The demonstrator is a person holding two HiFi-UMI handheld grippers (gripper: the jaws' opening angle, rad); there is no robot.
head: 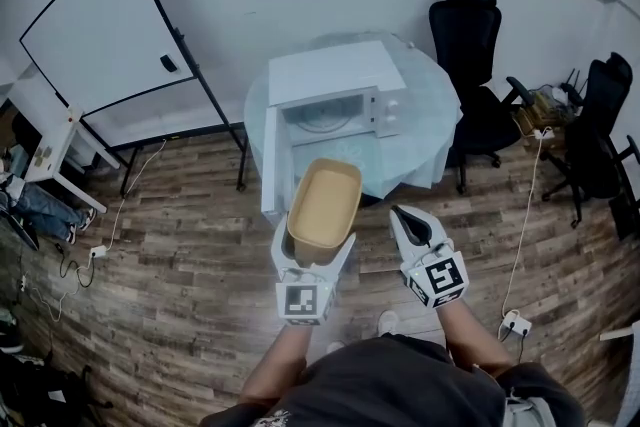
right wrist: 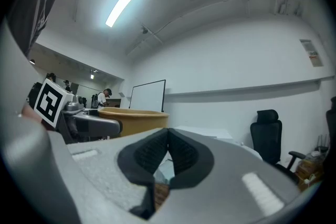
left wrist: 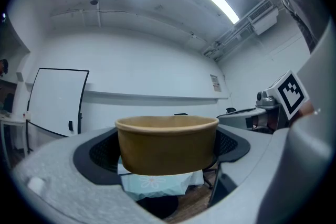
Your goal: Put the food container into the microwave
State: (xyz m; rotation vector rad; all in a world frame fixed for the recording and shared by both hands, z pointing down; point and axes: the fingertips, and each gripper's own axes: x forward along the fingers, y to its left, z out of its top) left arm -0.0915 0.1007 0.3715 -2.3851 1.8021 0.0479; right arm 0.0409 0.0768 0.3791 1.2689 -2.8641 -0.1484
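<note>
now one food container point(head: 326, 198) gripped by left claw point(head: 315, 233); one microwave point(head: 335, 80), open.

One container point(head: 325, 203), one microwave point(head: 335, 85) (open), two chairs point(head: 468, 30)

— How does the left claw point(head: 315, 241) stand?
— Clamped on the food container point(head: 325, 203), a jaw against each side wall, held out in front of the torso.
— And the right claw point(head: 403, 215)?
— Its jaws are pressed together with nothing between them. It sits just beside the left one at about the same reach, tips pointing forward.
— The arms?
— The left forearm point(head: 280, 362) and right forearm point(head: 472, 332) both stretch forward from the body.
</note>
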